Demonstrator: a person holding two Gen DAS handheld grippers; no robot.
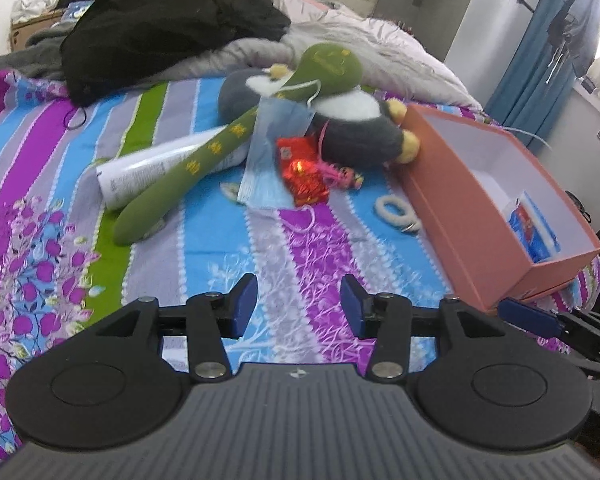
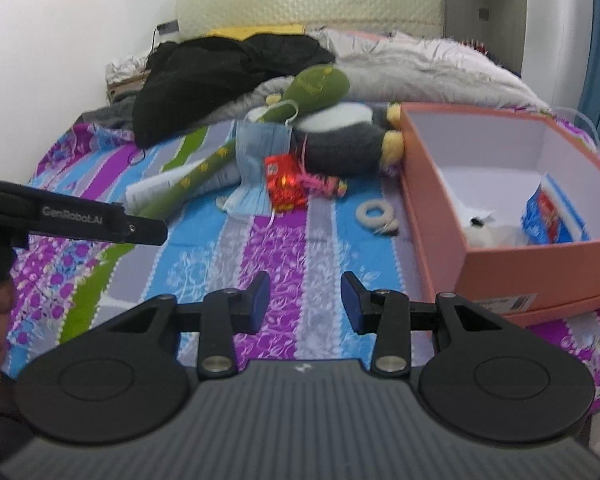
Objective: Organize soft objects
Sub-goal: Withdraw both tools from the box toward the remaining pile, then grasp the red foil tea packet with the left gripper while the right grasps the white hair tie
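The green plush toy (image 1: 204,160) lies on the bed left of the pink box (image 1: 496,208). Both grippers, left gripper (image 1: 299,306) and right gripper (image 2: 305,302), tilt down, fingers apart, holding nothing. A blue mask (image 1: 268,156) lies between.

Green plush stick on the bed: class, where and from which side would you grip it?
Grip the green plush stick at its free near end, coming from the front left. That end lies bare on the bedsheet; farther up, a blue face mask and a grey plush toy crowd it.
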